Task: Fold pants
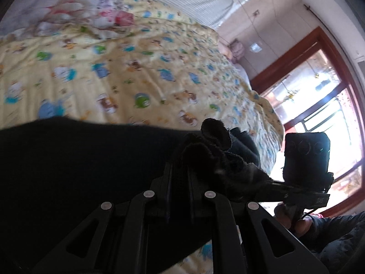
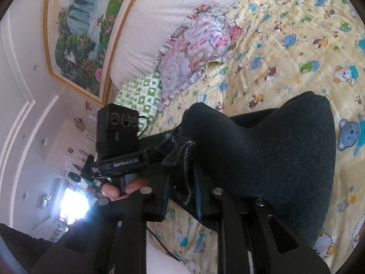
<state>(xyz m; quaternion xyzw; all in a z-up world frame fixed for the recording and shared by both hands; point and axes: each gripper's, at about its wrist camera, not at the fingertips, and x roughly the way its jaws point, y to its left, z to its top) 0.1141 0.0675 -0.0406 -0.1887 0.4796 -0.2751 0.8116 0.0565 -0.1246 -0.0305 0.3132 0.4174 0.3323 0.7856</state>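
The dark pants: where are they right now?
The dark pants are lifted over the yellow bear-print quilt, pinched in both the left tongs and the right tongs.

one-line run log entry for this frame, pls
task: fold pants | left gripper: shut on dark pants | right gripper: shut on pants edge | pants: lifted over yellow bedspread | stage: mid-fold

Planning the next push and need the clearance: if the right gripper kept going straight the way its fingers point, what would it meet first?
The right gripper is shut on the dark pants, so fabric already fills its line. Beyond that bunched cloth, it would likely meet the yellow bear-print bedspread; depth is unclear.
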